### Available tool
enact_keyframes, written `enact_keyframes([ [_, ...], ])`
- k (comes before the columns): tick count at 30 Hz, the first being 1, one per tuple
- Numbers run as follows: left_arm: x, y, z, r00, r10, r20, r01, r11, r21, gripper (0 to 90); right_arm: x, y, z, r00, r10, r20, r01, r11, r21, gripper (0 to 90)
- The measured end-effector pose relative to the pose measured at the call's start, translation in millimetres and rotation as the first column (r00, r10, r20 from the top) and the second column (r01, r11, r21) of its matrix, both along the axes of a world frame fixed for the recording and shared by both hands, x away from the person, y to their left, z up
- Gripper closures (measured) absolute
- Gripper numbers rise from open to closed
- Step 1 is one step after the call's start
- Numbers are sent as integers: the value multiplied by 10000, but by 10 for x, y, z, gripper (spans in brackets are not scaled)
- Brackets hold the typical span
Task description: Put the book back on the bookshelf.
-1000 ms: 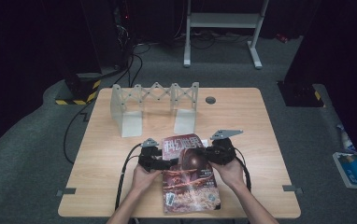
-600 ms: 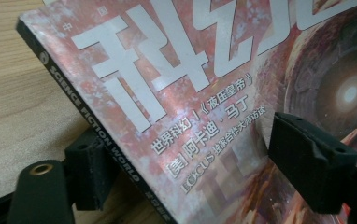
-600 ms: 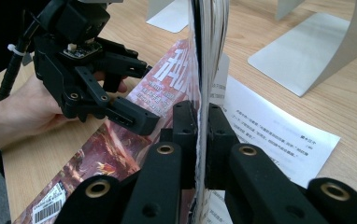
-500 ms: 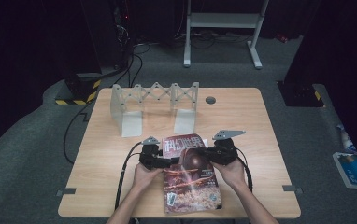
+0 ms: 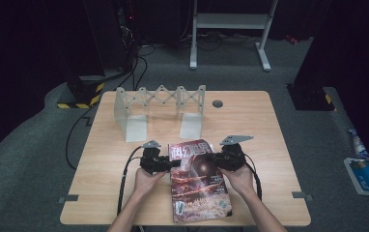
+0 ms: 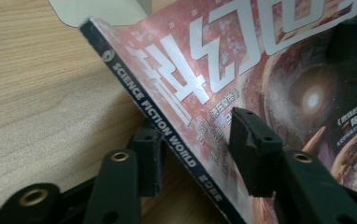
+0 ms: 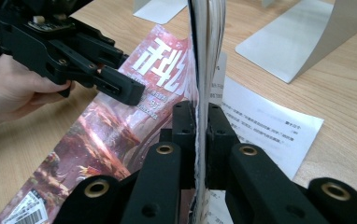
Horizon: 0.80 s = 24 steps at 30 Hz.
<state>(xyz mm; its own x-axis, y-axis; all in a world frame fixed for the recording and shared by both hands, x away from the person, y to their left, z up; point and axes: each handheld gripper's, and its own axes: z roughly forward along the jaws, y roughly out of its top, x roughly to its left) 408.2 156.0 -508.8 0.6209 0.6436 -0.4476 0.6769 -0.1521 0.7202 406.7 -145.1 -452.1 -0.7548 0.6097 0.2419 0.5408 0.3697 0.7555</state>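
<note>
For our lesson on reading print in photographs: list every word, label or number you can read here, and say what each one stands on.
"SCIENCE FICTION WORLD": on the dark spine of the magazine.
Large white Chinese title characters: on the magazine's cover, readable as shapes only.
Small white Chinese lines at the cover's right edge: too small to read.
Barcode label at the cover's corner: digits too blurred.
Printed sheet under the magazine: text too small.

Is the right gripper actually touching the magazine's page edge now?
Touching. The right gripper view shows the right gripper with both jaws pressed shut against the magazine edge, no gap either side.
</note>
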Motion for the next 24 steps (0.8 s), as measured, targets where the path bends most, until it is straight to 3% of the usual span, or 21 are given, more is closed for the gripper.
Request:
enact_keyframes([
  [11,-47,-16,67,9999,-22,133,24,10000,-79,680,32,-45,-66,9992,-350,-218,348,9994,-70,832],
  [24,-81,-65,84,9996,-68,283,65,9999,102,689,81,-113,-184,9914,-1122,-679,1071,9914,-757,746],
])
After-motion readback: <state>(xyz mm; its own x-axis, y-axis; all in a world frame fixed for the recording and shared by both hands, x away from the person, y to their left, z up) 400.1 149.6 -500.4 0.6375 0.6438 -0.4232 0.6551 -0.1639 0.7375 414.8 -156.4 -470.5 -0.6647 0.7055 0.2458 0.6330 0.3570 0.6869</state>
